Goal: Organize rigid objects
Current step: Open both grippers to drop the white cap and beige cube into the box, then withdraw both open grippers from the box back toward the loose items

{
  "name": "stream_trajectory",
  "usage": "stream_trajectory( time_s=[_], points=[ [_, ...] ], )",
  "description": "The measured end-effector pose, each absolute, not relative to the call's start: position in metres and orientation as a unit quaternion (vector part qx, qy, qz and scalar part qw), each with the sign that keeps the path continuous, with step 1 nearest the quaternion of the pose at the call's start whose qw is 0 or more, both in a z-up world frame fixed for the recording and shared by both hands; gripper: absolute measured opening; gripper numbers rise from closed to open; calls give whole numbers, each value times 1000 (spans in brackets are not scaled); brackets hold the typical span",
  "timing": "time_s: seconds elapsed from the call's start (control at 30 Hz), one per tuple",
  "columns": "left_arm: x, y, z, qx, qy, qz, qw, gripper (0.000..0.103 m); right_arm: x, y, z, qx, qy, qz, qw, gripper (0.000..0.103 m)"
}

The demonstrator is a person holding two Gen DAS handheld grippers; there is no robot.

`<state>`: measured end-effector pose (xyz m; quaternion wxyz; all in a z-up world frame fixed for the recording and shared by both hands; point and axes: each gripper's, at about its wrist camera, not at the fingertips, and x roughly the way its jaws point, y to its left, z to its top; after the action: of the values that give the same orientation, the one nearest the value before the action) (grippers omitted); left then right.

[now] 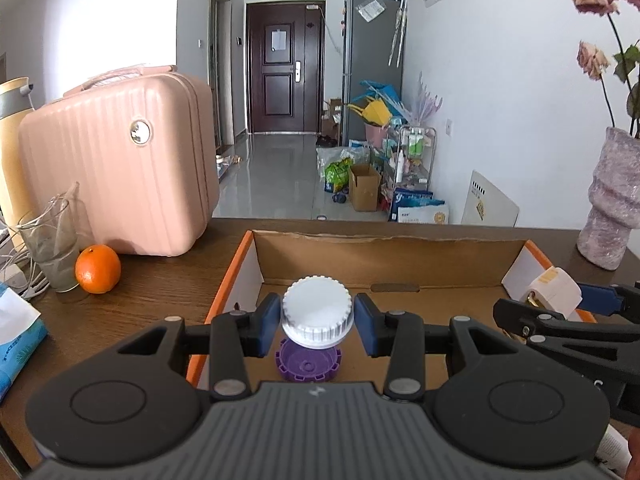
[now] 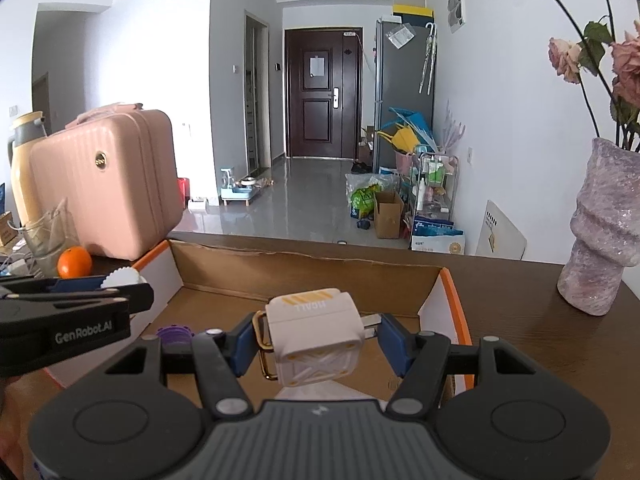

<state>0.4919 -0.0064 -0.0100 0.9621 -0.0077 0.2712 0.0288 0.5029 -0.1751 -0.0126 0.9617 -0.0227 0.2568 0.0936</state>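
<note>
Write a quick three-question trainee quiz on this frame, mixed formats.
1. True or false: the left tongs are shut on the white ribbed cap.
2. What lies on the cardboard box floor under that cap? A) purple lid B) orange C) vase
3. Fill in: the right tongs grip a white ____.

Key: 1 true; 2 A; 3 charger plug.

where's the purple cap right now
The purple cap lies on the floor of the cardboard box, near its left wall, directly below the white lid in the left gripper.
</note>
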Motion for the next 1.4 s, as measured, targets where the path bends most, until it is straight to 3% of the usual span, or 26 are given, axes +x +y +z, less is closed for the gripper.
stream_trajectory(
  time_s=[0.53, 0.57, 0.63, 0.67, 0.7, 0.73, 0.83, 0.93, 1.4],
  points=[
    [517, 1, -26, -9, 311, 28, 950, 42, 523, -173, -34, -25, 288, 81, 954, 63],
    [516, 1, -26, -8, 311, 28, 950, 45, 523, -173, -34, -25, 288, 81, 954, 63],
    [515, 1, -26, -9, 311, 24, 950, 61, 522, -174, -34, -24, 291, 81, 953, 64],
    [514, 2, -25, -10, 309, 26, 951, 79, 522, -174, -34, -23, 289, 81, 954, 68],
    [513, 3, -23, -13, 303, 29, 952, 91, 521, -174, -33, -21, 288, 81, 954, 78],
    [512, 4, -22, -14, 298, 32, 954, 94, 520, -175, -32, -20, 283, 78, 956, 87],
    [509, 8, -18, -22, 289, 40, 956, 103, 517, -179, -29, -14, 275, 70, 959, 96],
    [511, 10, -17, -25, 290, 42, 956, 103, 516, -181, -29, -7, 273, 65, 960, 102],
    [509, 11, -15, -26, 290, 47, 956, 103, 509, -177, -24, -15, 271, 71, 960, 102]
  ],
)
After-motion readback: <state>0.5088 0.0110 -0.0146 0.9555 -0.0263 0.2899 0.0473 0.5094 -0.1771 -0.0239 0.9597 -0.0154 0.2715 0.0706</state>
